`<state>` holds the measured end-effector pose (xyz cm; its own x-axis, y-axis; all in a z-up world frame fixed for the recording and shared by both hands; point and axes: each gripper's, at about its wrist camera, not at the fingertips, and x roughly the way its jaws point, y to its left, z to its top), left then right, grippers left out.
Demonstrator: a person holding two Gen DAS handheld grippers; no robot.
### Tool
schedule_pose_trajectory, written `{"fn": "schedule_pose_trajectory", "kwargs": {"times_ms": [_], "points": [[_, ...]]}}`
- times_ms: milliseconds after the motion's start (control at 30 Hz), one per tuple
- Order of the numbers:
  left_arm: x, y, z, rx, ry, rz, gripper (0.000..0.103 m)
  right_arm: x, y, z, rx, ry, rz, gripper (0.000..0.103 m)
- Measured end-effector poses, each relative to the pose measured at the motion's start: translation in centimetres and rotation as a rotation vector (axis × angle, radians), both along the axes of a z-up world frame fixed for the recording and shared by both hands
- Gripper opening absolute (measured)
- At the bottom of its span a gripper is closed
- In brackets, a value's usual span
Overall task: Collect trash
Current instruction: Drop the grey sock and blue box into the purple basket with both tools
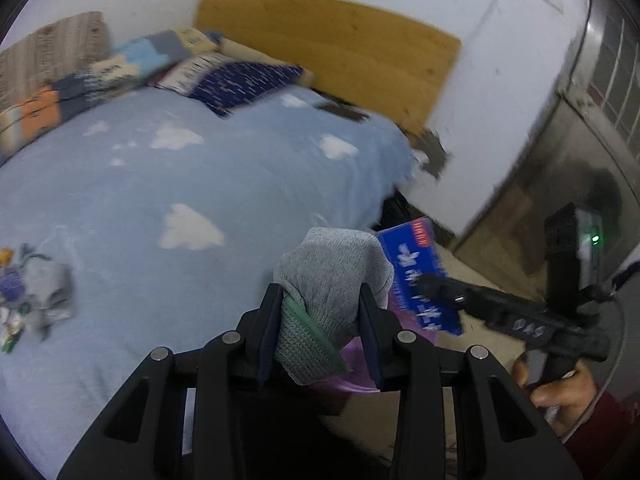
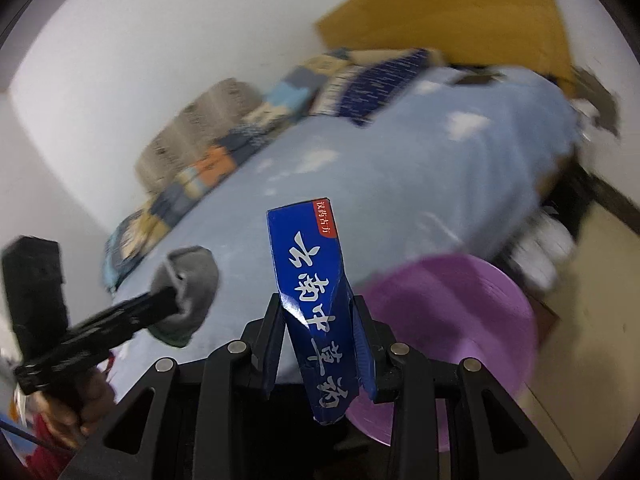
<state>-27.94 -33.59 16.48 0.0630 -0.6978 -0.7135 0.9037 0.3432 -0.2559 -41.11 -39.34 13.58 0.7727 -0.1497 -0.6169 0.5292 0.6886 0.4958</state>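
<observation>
the left gripper (image 1: 320, 320) is clamped on a grey sock (image 1: 332, 276) with a green cuff, its two pads pressing the bunched fabric from either side, and the sock's lower end is hidden behind the gripper's black frame. the right gripper (image 2: 318, 332) is clamped on a flattened blue carton (image 2: 316, 288) with white characters and a small red corner tab; the carton stands nearly upright between the pads, its lower end cut off by the frame. both grippers hang near each other at the edge of a bed (image 1: 180, 184) covered in a light blue sheet with white clouds. a purple bin (image 2: 460, 320) sits on the floor just beside the bed, below and to the right of the carton; its inside is blurred and partly blocked, so its contents cannot be made out. at the far left of the left wrist view a small heap of wrappers and grey cloth (image 1: 36, 292) lies on the sheet, smeared and cut by the lens edge. pillows and folded blankets by the wooden headboard (image 1: 340, 52) are blurred. a hand (image 1: 560, 388) in a red sleeve grips the right handle, only partly in view.
</observation>
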Motion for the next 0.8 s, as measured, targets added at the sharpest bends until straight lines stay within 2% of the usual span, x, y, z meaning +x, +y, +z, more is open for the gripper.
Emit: {"fn": "schedule_pose_trajectory", "kwargs": {"times_ms": [100, 133, 167, 200, 267, 367, 467, 567, 800], "points": [[-1.4, -3.3, -1.5, 0.054, 0.002, -0.042, 0.036, -1.7, -1.6, -1.9, 0.036, 0.023, -0.057, 0.036], [-1.6, -4.3, -2.0, 0.071, 0.014, -0.05, 0.038, -1.9, -2.0, -2.2, 0.041, 0.025, -0.066, 0.036], [-1.7, -4.7, -2.3, 0.086, 0.028, -0.054, 0.046, -2.3, -2.6, -2.7, 0.043, 0.031, -0.085, 0.036], [-1.7, -5.2, -2.9, 0.108, 0.047, -0.053, 0.054, -2.4, -3.0, -3.0, 0.041, 0.044, -0.102, 0.039], [-1.9, -6.0, -3.2, 0.112, 0.073, -0.054, 0.055, -3.1, -3.7, -3.6, 0.041, 0.062, -0.132, 0.055], [-1.5, -5.5, -3.0, 0.083, 0.098, -0.039, 0.055, -3.5, -4.2, -3.7, 0.02, 0.083, -0.165, 0.058], [-0.2, -3.5, -1.6, 0.049, 0.085, -0.001, 0.055, -4.2, -4.4, -3.1, 0.006, 0.067, -0.177, 0.058], [1.5, -0.9, -0.1, 0.01, 0.049, 0.046, 0.056, -3.0, -3.9, -2.2, 0.004, 0.055, -0.141, 0.058], [6.2, 9.1, 2.5, -0.03, -0.09, 0.242, 0.063, 5.0, 0.5, 1.0, -0.053, 0.024, 0.068, 0.06]]}}
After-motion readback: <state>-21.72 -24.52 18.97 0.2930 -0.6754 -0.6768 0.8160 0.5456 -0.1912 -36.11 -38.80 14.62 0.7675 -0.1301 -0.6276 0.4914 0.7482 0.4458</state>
